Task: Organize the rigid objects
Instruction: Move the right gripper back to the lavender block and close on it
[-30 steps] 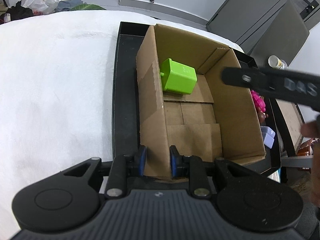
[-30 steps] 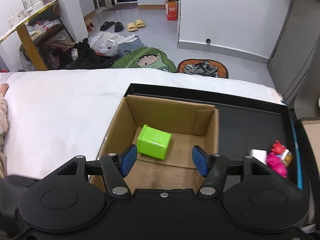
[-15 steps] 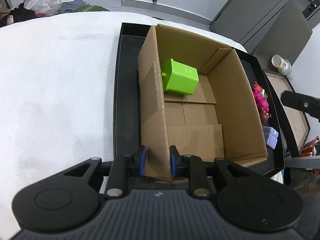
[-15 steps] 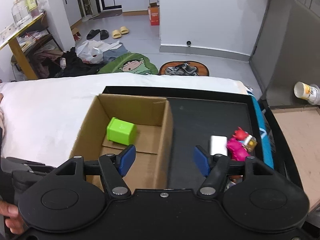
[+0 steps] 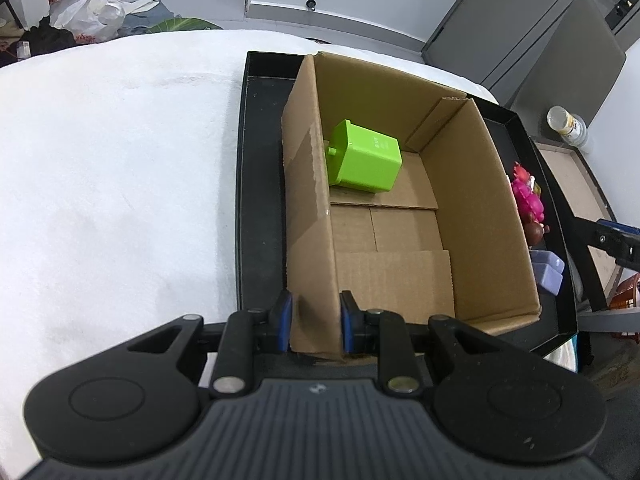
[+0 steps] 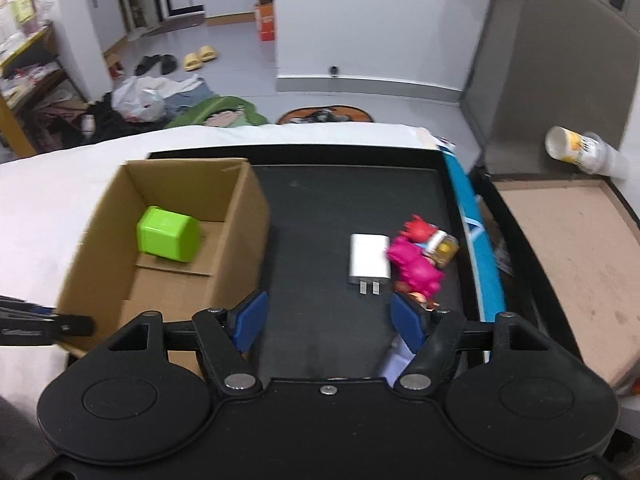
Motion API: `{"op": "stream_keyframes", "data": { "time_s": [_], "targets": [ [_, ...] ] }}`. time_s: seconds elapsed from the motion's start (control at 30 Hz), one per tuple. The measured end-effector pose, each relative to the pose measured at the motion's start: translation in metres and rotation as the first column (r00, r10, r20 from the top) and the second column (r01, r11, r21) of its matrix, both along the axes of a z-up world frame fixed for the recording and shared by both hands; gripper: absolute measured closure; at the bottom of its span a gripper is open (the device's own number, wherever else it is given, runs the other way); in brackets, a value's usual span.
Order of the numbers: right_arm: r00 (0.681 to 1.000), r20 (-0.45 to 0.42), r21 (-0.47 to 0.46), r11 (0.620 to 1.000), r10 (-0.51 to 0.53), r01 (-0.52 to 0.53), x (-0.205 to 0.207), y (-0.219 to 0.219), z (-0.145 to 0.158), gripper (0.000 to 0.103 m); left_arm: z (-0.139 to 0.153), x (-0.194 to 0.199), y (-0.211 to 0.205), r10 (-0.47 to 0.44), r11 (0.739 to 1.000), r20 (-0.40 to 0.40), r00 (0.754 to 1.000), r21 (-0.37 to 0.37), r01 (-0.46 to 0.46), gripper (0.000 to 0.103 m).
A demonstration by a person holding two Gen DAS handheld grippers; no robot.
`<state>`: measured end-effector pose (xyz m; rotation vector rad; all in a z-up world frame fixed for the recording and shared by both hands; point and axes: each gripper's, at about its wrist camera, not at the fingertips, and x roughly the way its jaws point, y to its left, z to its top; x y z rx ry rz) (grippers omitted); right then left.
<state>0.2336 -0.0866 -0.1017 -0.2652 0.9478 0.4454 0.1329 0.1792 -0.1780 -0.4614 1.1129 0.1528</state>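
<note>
An open cardboard box point(image 5: 472, 216) point(image 6: 240, 216) stands on a black tray point(image 5: 260, 184) point(image 6: 340, 184). A green block point(image 5: 362, 156) point(image 6: 168, 233) lies inside it at the far end. My left gripper point(image 5: 314, 326) is shut on the box's near left corner wall. My right gripper point(image 6: 326, 316) is open and empty, low over the tray right of the box. Just ahead of it lie a white charger plug point(image 6: 369, 258), a pink toy point(image 6: 416, 266) point(image 5: 528, 198) and a red-topped toy point(image 6: 434, 238). A lilac piece point(image 5: 548, 272) point(image 6: 394, 362) lies by the right finger.
The tray rests on a white cloth-covered surface point(image 5: 112, 184). A blue strip point(image 6: 480, 240) runs along the tray's right rim. Beyond it are a brown board point(image 6: 572, 256) and a tipped paper cup point(image 6: 580, 152). Clothes and slippers lie on the floor behind.
My right gripper has swung right, from over the box to over the tray near the toys and charger. My left gripper has kept its hold on the box corner.
</note>
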Motion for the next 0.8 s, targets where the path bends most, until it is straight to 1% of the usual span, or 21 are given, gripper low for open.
{"op": "stream_keyframes", "data": {
  "time_s": [0.1, 0.27, 0.53, 0.8],
  "targets": [
    [0.998, -0.011, 0.016, 0.998, -0.055, 0.055, 0.006, -0.01, -0.003, 0.032, 0.0, 0.0, -0.001, 0.002, 1.0, 0.003, 1.0, 0.0, -0.002, 0.08],
    [0.99, -0.038, 0.001, 0.99, -0.138, 0.138, 0.014, -0.021, -0.013, 0.027, -0.001, 0.001, 0.0, 0.0, 1.0, -0.002, 1.0, -0.001, 0.0, 0.08],
    [0.967, -0.068, -0.029, 0.969, -0.246, 0.244, 0.024, -0.042, -0.032, 0.027, -0.003, 0.004, 0.001, 0.01, 1.0, -0.006, 1.0, -0.005, -0.01, 0.08],
    [0.951, -0.115, -0.045, 0.958, -0.286, 0.283, 0.034, -0.049, -0.045, 0.027, -0.001, 0.003, 0.0, 0.004, 1.0, -0.002, 1.0, 0.001, -0.004, 0.08]
  ]
}}
